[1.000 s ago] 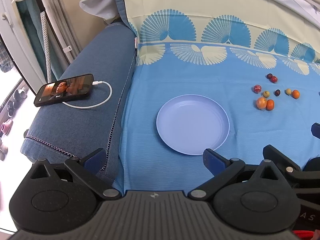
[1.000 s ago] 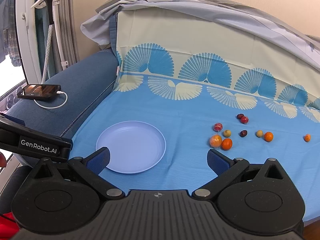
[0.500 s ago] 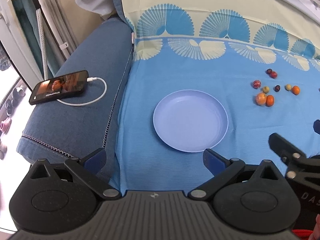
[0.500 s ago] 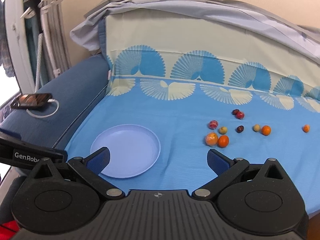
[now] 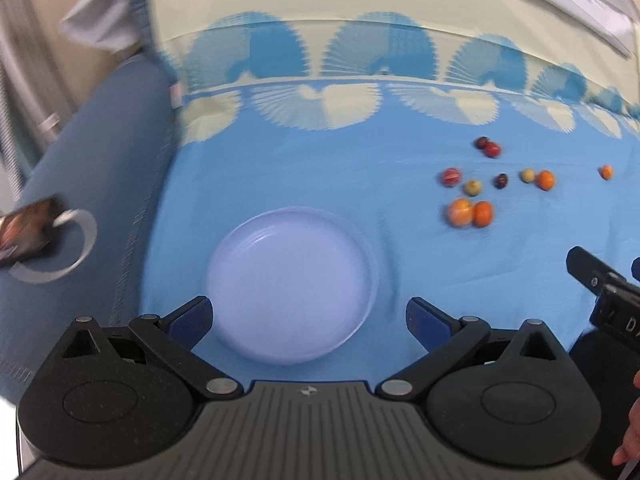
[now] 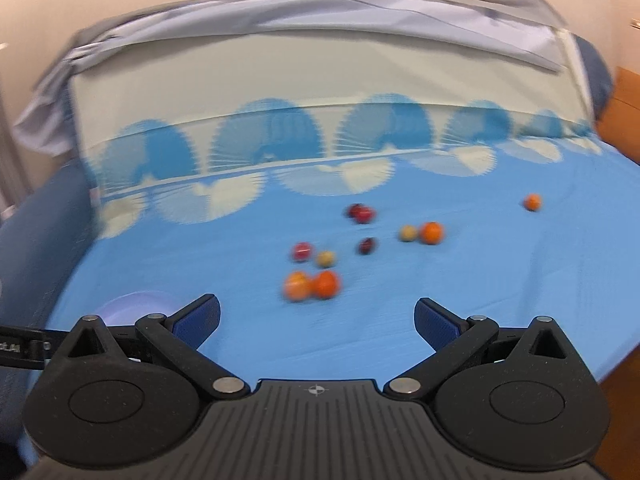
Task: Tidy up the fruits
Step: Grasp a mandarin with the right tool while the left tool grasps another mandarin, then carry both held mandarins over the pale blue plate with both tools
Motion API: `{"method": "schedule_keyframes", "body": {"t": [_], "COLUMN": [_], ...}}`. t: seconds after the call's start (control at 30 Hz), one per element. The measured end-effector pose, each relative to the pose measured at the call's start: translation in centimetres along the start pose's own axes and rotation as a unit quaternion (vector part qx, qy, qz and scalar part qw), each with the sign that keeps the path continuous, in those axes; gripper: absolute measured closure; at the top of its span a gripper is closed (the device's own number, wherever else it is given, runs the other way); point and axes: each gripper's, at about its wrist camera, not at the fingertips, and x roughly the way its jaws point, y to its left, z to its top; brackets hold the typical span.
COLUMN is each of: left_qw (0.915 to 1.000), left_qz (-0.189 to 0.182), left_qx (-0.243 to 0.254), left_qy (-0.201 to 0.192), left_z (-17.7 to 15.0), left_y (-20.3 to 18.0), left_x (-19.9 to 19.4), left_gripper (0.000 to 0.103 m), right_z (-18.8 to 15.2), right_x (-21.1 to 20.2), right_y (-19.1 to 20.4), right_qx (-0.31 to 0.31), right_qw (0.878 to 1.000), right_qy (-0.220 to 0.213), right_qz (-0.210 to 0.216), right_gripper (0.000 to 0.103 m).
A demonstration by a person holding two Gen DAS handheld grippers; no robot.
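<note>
Blue cloth (image 6: 520, 280); blurred fruits (image 6: 312, 285) seemingly ahead of spread right tongs (image 6: 317, 322).

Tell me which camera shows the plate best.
The left wrist view: the whole lavender plate lies in view, with nothing on it. The right wrist view shows only a blurred sliver of its rim behind the gripper's finger.

Left wrist view low over the plate (image 5: 292, 280), fruits (image 5: 470, 212) at one o'clock; right wrist view facing fruits (image 6: 312, 285) at twelve, plate (image 6: 136, 304) at nine; both share the blue sheet (image 5: 360, 168)
</note>
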Motion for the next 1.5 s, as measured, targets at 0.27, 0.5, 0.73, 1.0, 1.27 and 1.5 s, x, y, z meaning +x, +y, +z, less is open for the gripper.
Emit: {"method": "schedule_keyframes", "body": {"t": [0.27, 0.5, 0.73, 1.0, 1.27, 1.5], "left_qw": [0.9891, 0.9772, 0.9684, 0.9652, 0.9742, 0.9907], "left_qz": [-0.057, -0.081, -0.102, -0.169, -0.17, -0.097], "left_qx": [0.134, 0.189, 0.221, 0.184, 0.139, 0.072], "left_qy": [0.017, 0.052, 0.055, 0.076, 0.051, 0.062], "left_z": [4.1, 6.2, 7.3, 8.3, 9.3, 8.9], "left_y": [-9.4, -15.3, -17.5, -16.8, -15.9, -10.0], "left_x": [11.0, 18.7, 23.6, 25.6, 22.9, 15.3], "left_gripper": [0.0, 0.0, 0.0, 0.05, 0.062, 0.062], "right_z": [2.1, 3.0, 2.6, 3.2, 3.9, 5.3], "right_x": [9.8, 22.4, 30.5, 32.3, 29.4, 21.8], "right_y": [-8.0, -13.5, -14.6, -14.2, -14.6, -15.1], "right_qx": [0.045, 0.082, 0.052, 0.017, 0.015, 0.065], "right_qw": [0.994, 0.981, 0.982, 0.987, 0.986, 0.977], "right_qy": [0.001, 0.056, 0.071, 0.024, -0.038, -0.089], "right_qz": [-0.101, -0.165, -0.166, -0.158, -0.164, -0.181], "right_gripper": [0.0, 0.001, 0.001, 0.014, 0.066, 0.065]}}
